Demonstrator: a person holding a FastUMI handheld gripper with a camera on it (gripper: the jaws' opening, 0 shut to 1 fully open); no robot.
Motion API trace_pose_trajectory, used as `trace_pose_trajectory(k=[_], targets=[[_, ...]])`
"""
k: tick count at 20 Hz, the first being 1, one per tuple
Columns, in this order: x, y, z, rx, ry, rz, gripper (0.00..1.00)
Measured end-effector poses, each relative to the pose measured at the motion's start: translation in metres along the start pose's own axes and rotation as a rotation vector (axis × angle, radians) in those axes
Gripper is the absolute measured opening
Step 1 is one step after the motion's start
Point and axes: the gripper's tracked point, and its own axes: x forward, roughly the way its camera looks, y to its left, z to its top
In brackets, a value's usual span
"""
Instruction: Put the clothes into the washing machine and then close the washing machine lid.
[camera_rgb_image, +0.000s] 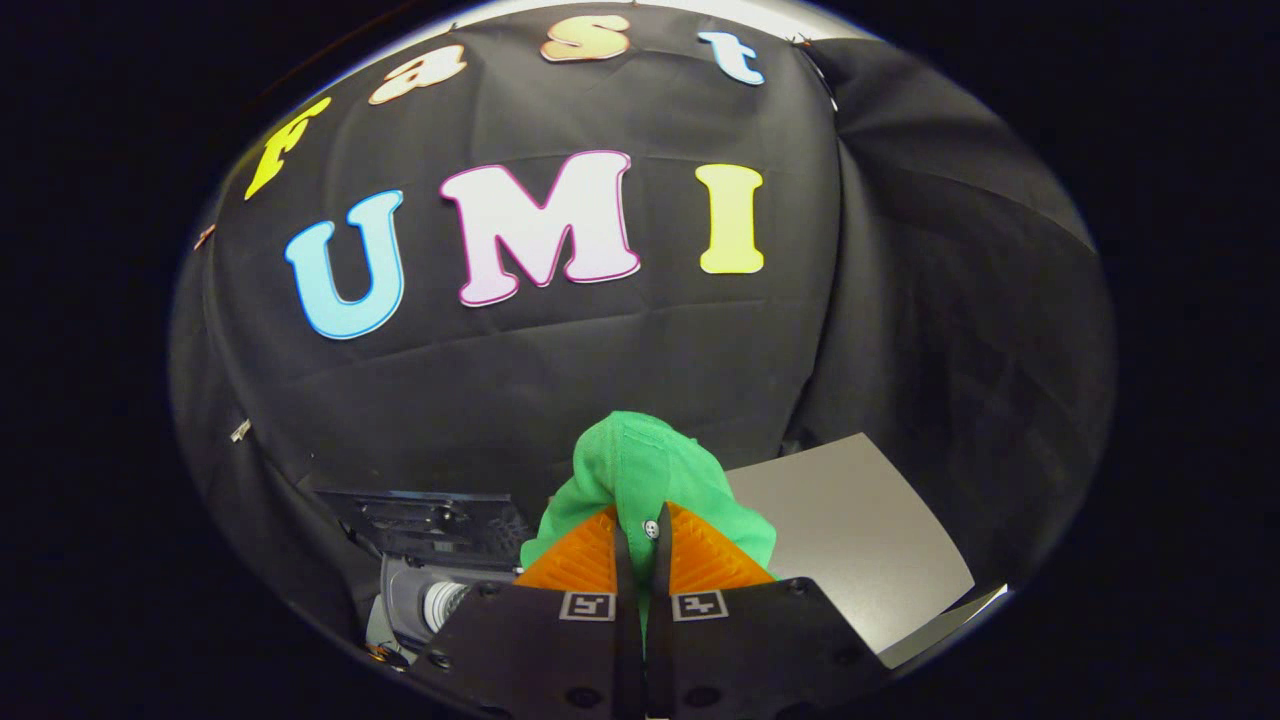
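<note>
Gripper (643, 545) is clamped tight on the green cloth (640, 470), fingers nearly together w/ fabric bunched up just past the tips. Washer (430, 590) sits low, off to one side of the fingers w/ lid (430, 520) up, grey table (850, 530) on the other side. Imo carry it over the opening, get low & only then let go so nothing hangs on the rim

Grey table (850, 520) (washer (430, 590) alongside).

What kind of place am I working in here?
Probably a staged recording booth, not a real laundry room: black cloth wall, a small washing machine with its lid raised, and a grey tabletop. The gripper is shut on a green garment.
</note>
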Motion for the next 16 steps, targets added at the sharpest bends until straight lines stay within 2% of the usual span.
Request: trace_pose_trajectory(k=[11, 16], targets=[[-0.017, 0.149, -0.034, -0.052, -0.003, 0.117, 0.06], [-0.017, 0.195, -0.055, -0.081, 0.009, 0.135, 0.06]])
